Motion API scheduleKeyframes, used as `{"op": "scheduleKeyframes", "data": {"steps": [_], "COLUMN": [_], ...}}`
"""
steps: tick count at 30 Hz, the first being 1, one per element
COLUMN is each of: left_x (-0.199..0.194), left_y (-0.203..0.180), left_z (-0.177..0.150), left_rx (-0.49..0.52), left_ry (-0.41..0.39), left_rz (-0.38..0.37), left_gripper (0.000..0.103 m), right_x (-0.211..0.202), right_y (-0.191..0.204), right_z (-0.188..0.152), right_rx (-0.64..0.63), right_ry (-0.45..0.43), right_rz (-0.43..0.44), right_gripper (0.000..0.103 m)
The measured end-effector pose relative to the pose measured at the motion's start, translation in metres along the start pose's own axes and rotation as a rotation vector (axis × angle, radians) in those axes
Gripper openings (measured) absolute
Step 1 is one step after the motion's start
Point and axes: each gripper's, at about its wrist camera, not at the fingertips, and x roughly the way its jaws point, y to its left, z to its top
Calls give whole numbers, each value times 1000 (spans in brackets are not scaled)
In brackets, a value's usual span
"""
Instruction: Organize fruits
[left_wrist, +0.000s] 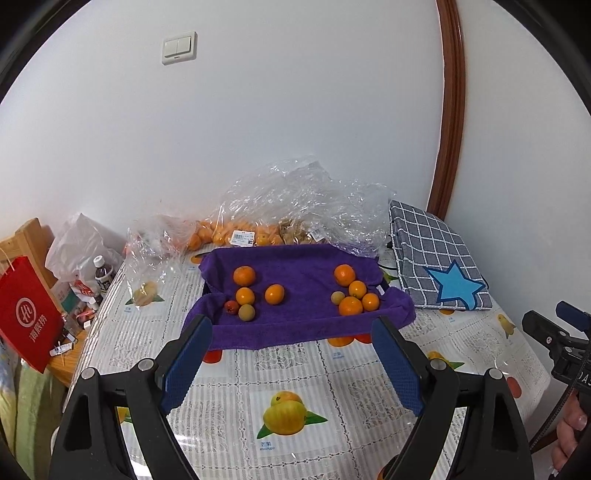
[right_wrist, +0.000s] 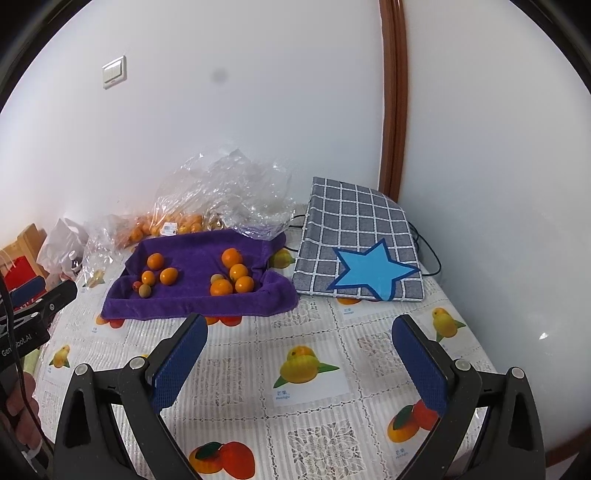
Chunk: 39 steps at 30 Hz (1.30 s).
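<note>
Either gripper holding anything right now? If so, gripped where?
Nothing held. The left gripper and right gripper both stand open over the tablecloth; the fruits lie loose on the purple towel.

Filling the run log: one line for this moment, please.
left tongs open, empty | right tongs open, empty | oranges on purple towel

The counter (left_wrist: 295, 373) wears a glossy cloth printed with fruit pictures and lacy squares. Lying straight on it: a purple towel (left_wrist: 295, 317) draped over a tray near the middle, crinkled clear plastic bags (left_wrist: 295, 199) against the wall behind it, a smaller clear bag (left_wrist: 146, 273) to the left, and a grey checked pad with a blue star (left_wrist: 439, 262) at the right corner.
</note>
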Motion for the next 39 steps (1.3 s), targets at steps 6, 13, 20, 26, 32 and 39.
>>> {"op": "scheduleKeyframes", "data": {"steps": [6,13,20,26,32,39], "left_x": [-1,-4,-7,-9,-10,-11], "left_y": [-2,-4,-6,-4,-1,3], "left_z": [0,-1,-1,-2,-3,-3], "left_rx": [-1,-1,-3,-11,-14,-30], "left_ry": [-5,-5,-16,-16,-21,-21], "left_rz": [-4,-10,-20,-21,-16,-17], "left_gripper": [87,87,87,87,88,88], "right_x": [-2,-7,-12,-14,-15,-15], "right_y": [1,3,4,4,5,8], "right_z": [0,-1,-2,-2,-3,-4], "right_rx": [-7,-15,-21,-22,-25,-35], "right_ry": [-1,-7,-17,-21,-22,-22], "right_rz": [-5,-10,-18,-31,-26,-27], "right_gripper": [99,99,99,99,99,99]}}
